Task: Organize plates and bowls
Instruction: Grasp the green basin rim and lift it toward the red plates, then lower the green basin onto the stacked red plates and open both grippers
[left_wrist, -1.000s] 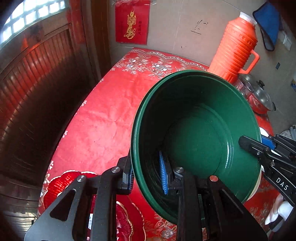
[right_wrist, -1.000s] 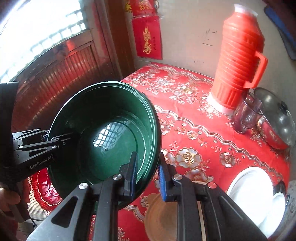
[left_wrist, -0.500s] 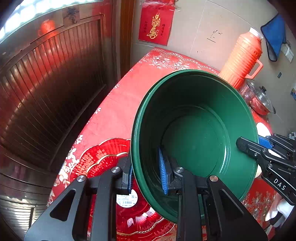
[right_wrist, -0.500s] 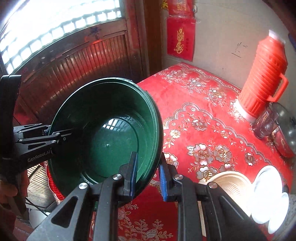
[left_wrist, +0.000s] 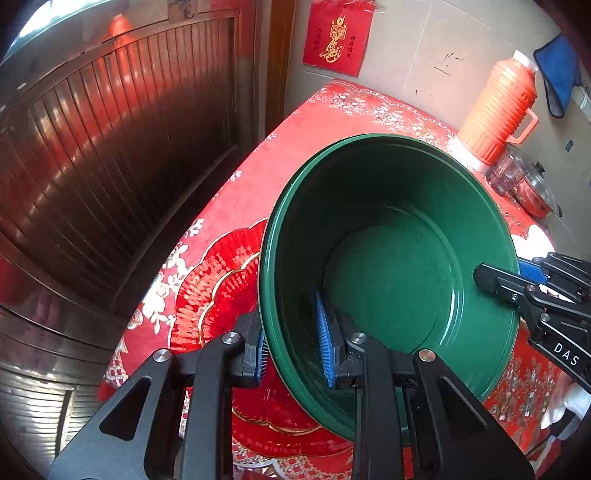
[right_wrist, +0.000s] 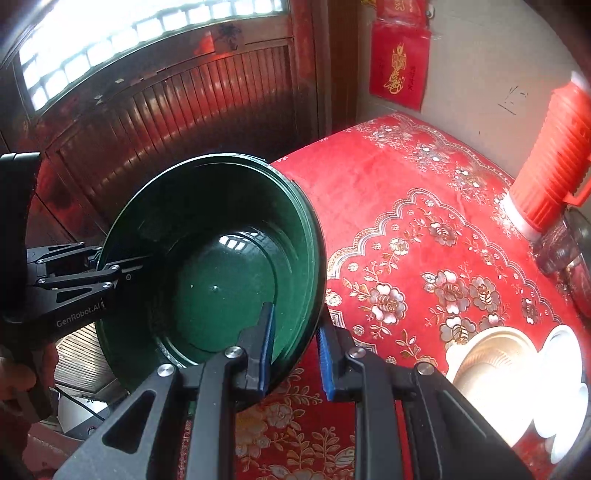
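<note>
Tools: left tool (left_wrist: 291, 350), right tool (right_wrist: 295, 349) clamp green bowl (left_wrist: 388, 273) rim | below: red plate (left_wrist: 218, 295) | nearby: thermos (left_wrist: 498, 110)

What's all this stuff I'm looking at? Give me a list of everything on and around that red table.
green basin: one, dark green, held above the table, tilted, rim clamped on two sides
red plate: one, red with gold trim, on the table's near left corner, partly under the basin
tablecloth: one, red with floral pattern, covering the table
thermos: one, orange with white cap, far right by the wall
glass: one, clear, beside the thermos
lidded pot: one, metal, right of the glass
cream bowl: one, table's right side
white dishes: count unclear, beside the cream bowl
red wall hanging: one, gold lettering
blue cloth: one, on the wall
wooden door: dark, left
left gripper: black, blue pads, shut on basin rim
right gripper: same, shut on the opposite rim
</note>
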